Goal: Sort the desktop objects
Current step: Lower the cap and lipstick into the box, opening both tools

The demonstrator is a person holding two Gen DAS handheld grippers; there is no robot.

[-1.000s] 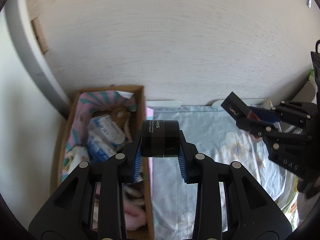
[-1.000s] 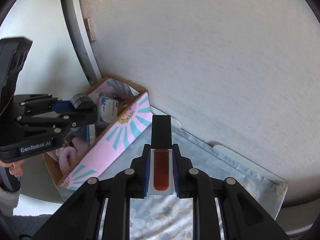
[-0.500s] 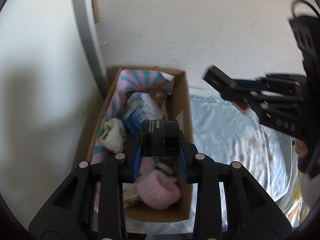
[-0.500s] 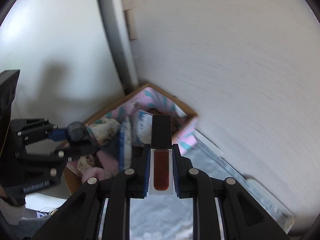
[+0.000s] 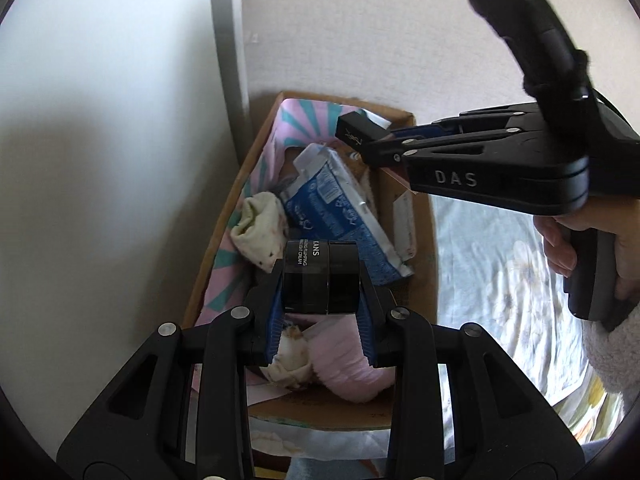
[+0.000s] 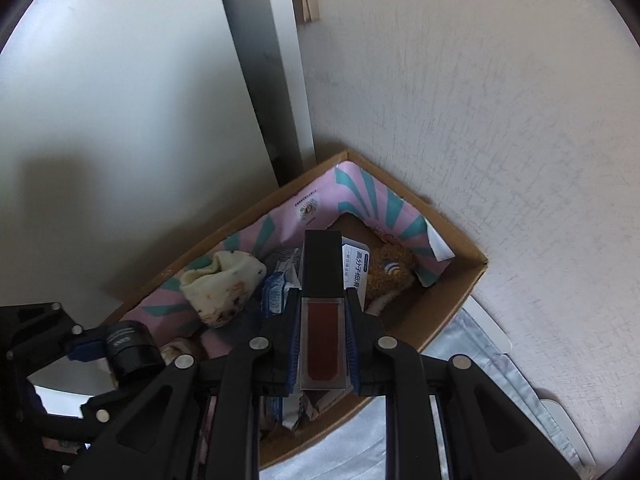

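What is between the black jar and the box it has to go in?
Nothing blocks the way. The left tool holds the black jar over the open cardboard box, which has no lid. Straight under it lie a pink fluffy thing and a blue packet, so it would land on those.

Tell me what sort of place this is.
Likely a bedroom corner at home: a floral sheet spread beside a cardboard box against the wall, holding socks and a plush toy.
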